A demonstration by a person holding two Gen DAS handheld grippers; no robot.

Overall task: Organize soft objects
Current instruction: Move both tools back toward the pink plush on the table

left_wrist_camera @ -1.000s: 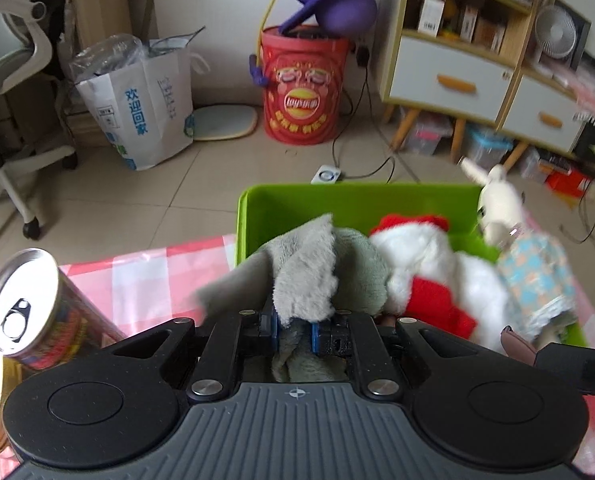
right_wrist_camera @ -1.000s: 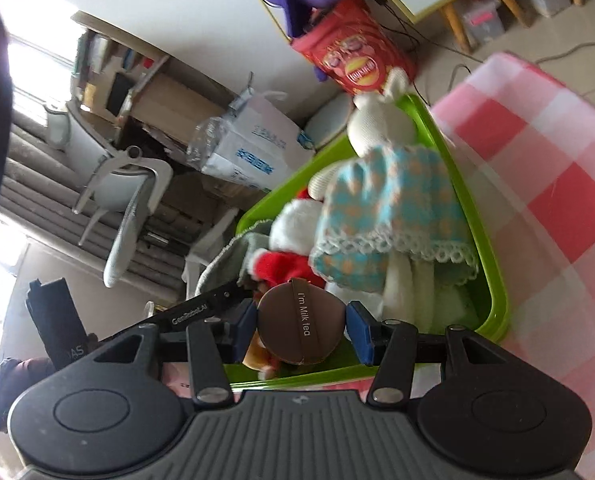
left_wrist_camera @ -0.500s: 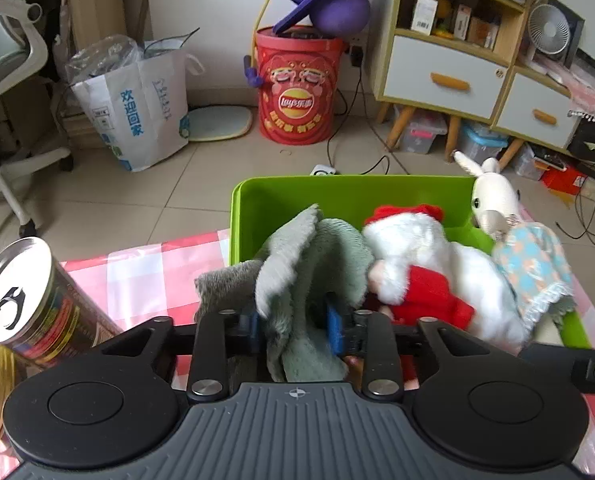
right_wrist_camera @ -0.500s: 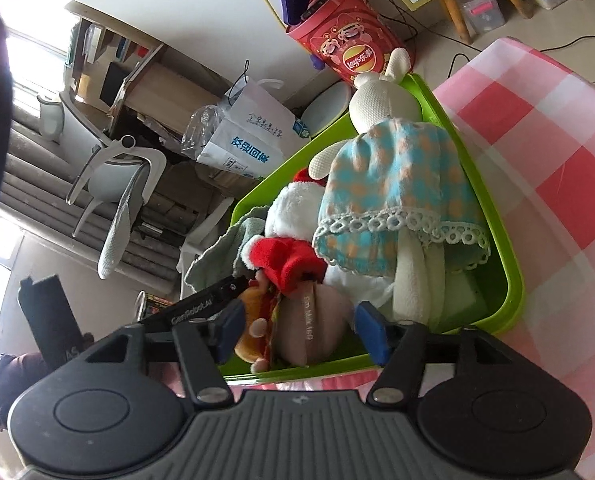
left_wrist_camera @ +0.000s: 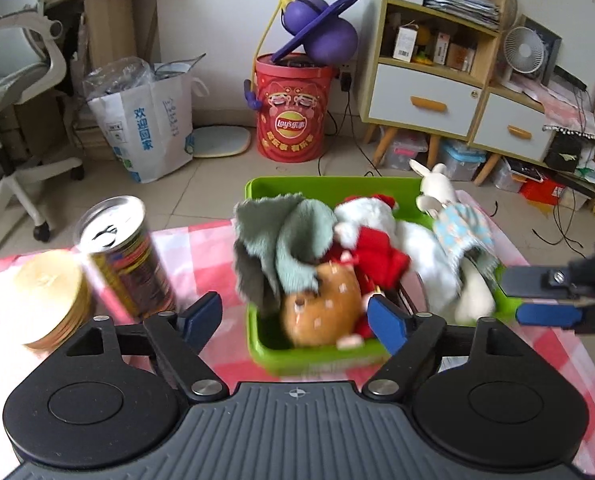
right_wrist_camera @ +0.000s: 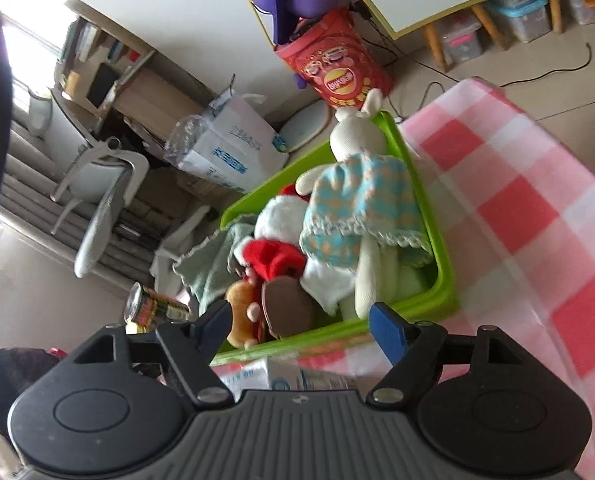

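A green bin (left_wrist_camera: 317, 356) (right_wrist_camera: 441, 248) on the pink checked cloth holds soft things: a grey-green towel (left_wrist_camera: 285, 248) (right_wrist_camera: 213, 268), a white and red plush (left_wrist_camera: 373, 240) (right_wrist_camera: 273, 256), a tan spotted plush (left_wrist_camera: 321, 308), a brown round pad (right_wrist_camera: 287, 308) and a rabbit doll in a blue dress (left_wrist_camera: 453, 220) (right_wrist_camera: 361, 200). My left gripper (left_wrist_camera: 293, 316) hangs over the bin's near edge, its jaws opening, nothing pressed between them. My right gripper (right_wrist_camera: 301, 328) is just short of the bin, its jaws opening too, clear of the brown pad. It also shows at the right edge of the left wrist view (left_wrist_camera: 553, 300).
A drink can (left_wrist_camera: 125, 256) (right_wrist_camera: 153, 308) and a tan round lid (left_wrist_camera: 45, 296) stand left of the bin. A white and blue packet (right_wrist_camera: 293, 376) lies under my right gripper. Beyond the table: a red snack bucket (left_wrist_camera: 293, 108), a paper bag (left_wrist_camera: 149, 128), an office chair (left_wrist_camera: 13, 92), a shelf unit (left_wrist_camera: 437, 60).
Both grippers have let go and drawn back and up. The left one released the grey-green towel, the right one the brown pad; both things now lie in the bin.
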